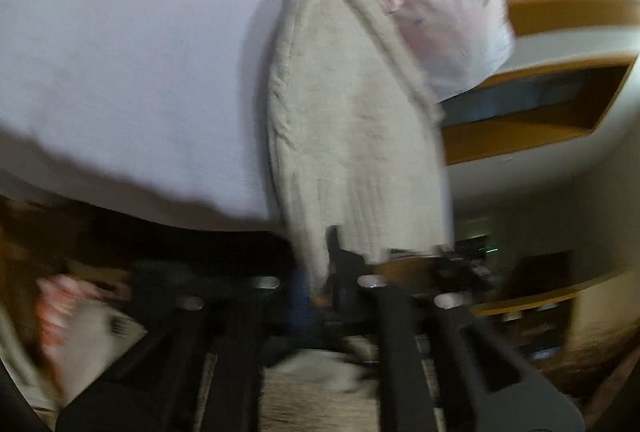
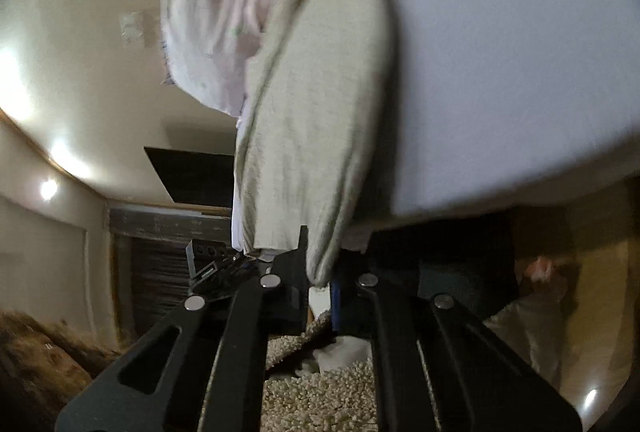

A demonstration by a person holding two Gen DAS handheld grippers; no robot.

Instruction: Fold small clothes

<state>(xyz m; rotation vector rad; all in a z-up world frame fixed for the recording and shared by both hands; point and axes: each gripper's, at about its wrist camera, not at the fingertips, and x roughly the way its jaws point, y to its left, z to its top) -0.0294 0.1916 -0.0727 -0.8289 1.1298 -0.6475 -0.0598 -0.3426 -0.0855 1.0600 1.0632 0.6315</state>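
Left wrist view shows the left gripper [image 1: 320, 288] pinched on one end of a beige knit garment [image 1: 352, 136], its long axis stretching straight ahead over the pale bed sheet [image 1: 132, 72]. Beside it lies a pink printed cloth [image 1: 448, 12]. Opposite, the right gripper [image 2: 318, 278] clamps the other end, both equally near.

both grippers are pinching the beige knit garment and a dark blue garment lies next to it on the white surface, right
Not quite. The garment next to the beige knit garment is pale pink with small prints, not dark blue; both wrist views show it. The left gripper and right gripper do each pinch the knit, on the white surface.
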